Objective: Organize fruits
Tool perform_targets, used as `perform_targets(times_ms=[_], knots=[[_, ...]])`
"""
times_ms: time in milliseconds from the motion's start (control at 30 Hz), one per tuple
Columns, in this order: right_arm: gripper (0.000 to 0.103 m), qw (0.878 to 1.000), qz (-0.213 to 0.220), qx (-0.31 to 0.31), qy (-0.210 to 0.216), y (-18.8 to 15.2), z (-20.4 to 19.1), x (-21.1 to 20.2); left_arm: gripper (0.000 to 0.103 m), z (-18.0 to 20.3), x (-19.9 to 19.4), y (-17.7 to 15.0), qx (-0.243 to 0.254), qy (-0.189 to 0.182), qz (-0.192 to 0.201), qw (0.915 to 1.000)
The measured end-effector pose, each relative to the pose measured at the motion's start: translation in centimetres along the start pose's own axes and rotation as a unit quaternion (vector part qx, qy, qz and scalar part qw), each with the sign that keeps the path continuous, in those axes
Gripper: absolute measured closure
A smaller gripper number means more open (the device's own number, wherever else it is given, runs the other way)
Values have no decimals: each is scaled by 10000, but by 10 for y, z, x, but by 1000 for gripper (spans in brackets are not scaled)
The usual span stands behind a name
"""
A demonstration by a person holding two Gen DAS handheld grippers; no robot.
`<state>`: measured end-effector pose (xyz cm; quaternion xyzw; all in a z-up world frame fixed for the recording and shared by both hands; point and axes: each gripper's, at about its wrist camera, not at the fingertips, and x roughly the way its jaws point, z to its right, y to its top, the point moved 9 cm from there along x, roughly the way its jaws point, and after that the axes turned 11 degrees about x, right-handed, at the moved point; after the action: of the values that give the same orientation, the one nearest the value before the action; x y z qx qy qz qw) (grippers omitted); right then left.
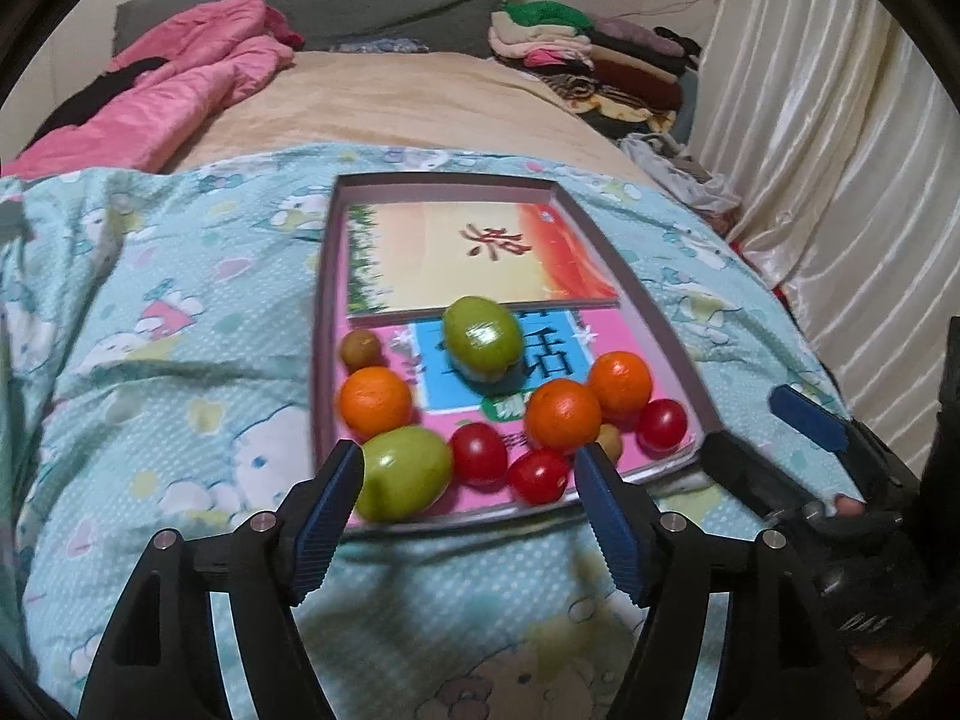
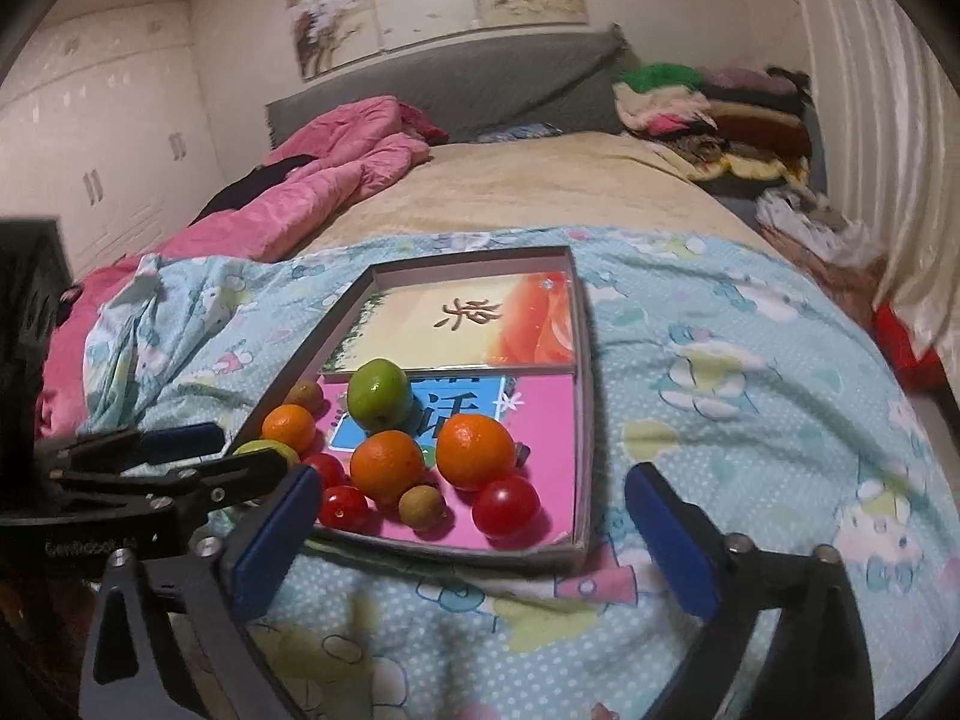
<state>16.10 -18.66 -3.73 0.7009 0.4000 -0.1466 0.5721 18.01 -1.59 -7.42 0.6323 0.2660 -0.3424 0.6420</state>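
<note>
A shallow grey tray [image 1: 654, 306] [image 2: 585, 420] lies on a blue patterned blanket on the bed. Its near half holds three oranges [image 1: 564, 415] [image 2: 387, 465], two green fruits [image 1: 403, 473] [image 2: 379, 394], three red tomatoes [image 1: 478, 454] [image 2: 505, 506] and two small brown fruits [image 1: 360, 348] [image 2: 422, 506]. My left gripper [image 1: 471, 501] is open and empty just before the tray's near edge. My right gripper [image 2: 471, 531] is open and empty, at the tray's near right corner. It shows in the left wrist view [image 1: 804, 420] too.
Two picture books line the tray floor [image 1: 480, 252] [image 2: 468, 324]. A pink quilt [image 1: 180, 90] lies at the back left. Folded clothes [image 1: 588, 54] are stacked at the back right. White curtains [image 1: 840, 150] hang on the right.
</note>
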Motion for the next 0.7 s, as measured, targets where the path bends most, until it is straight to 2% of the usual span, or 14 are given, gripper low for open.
perform_targets(times_ms=[133, 367, 567, 700], knots=[[1, 9996, 19, 276, 86, -4, 1, -19, 28, -4, -12, -13, -54, 137, -128, 9998], [1, 9997, 156, -127, -115, -21, -17, -51, 28, -4, -41, -45, -231, 297, -138, 9992], [1, 9994, -52, -240, -234, -45, -21, -57, 28, -7, -43, -78, -407, 354, -437, 9976], [1, 9995, 10, -221, -216, -47, -22, -60, 28, -6, -41, -81, -408, 381, -470, 9973]])
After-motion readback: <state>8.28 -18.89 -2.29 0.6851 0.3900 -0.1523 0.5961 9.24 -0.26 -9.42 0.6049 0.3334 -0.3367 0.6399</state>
